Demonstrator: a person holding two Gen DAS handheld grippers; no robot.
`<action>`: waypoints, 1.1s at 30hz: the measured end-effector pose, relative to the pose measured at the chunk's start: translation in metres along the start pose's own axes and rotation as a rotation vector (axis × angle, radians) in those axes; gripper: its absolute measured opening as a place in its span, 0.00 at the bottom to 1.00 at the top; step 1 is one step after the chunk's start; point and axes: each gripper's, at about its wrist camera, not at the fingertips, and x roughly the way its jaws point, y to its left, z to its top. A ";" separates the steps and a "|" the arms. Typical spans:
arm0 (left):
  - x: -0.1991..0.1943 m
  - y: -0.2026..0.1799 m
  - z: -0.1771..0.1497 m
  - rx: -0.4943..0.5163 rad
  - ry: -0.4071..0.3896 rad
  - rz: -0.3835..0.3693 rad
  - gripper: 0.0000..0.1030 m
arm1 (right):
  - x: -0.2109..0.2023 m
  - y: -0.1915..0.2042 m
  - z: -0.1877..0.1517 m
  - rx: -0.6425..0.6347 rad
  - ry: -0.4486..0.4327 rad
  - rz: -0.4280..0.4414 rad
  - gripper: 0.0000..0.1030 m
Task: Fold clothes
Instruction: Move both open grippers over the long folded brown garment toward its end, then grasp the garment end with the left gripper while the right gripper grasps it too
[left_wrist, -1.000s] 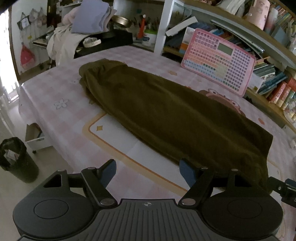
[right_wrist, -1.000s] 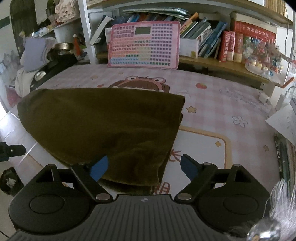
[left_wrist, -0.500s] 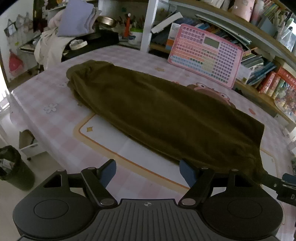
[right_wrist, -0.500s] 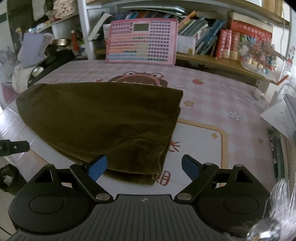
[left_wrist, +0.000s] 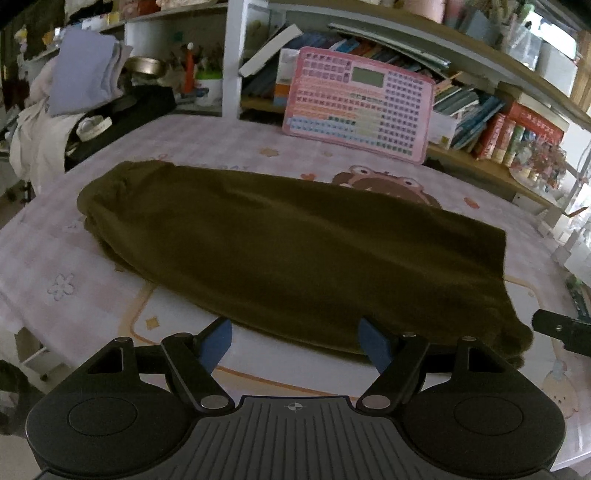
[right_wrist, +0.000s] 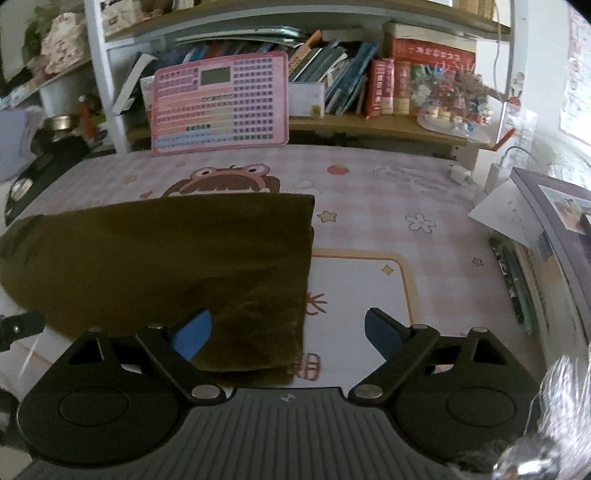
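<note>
left wrist view shows the olive garment (left_wrist: 295, 243) lying as a long, doubled strip across the pink checked tablecloth (left_wrist: 48, 266), its near long edge just ahead of the left gripper (left_wrist: 295, 343), whose fingers (left_wrist: 216, 341) are spread wide with nothing between them. right wrist view shows the right gripper (right_wrist: 288, 332) likewise released and bare, its left fingertip over the cloth's near corner and its right fingertip over bare tablecloth; the garment's square end runs straight away from between the fingers.

a second layer peeks out under that near corner, so the garment is at least doubled lengthwise. whether it gets another fold or is being left as it lies, these views don't settle. if a further fold is meant, it would go best by pinching both layers together at the square end, each gripper near a corner, so the lower layer doesn't lag and spoil the edge.

room: beyond the right fingertip of the right gripper the table is open up to papers and a book (right_wrist: 546, 206) at the far right. past the cloth's far long edge stands a pink keyboard toy (left_wrist: 358, 107) against the shelves, apart from the garment. left of the left gripper the table edge is close.
</note>
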 end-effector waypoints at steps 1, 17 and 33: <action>0.001 0.007 0.003 -0.004 -0.002 -0.004 0.75 | 0.000 0.004 0.000 0.009 0.000 -0.009 0.87; 0.023 0.130 0.033 -0.054 0.036 -0.088 0.75 | 0.016 0.108 -0.020 0.117 0.049 -0.087 0.89; 0.079 0.242 0.040 -0.566 0.110 -0.262 0.49 | 0.057 0.191 -0.018 -0.051 0.070 -0.081 0.89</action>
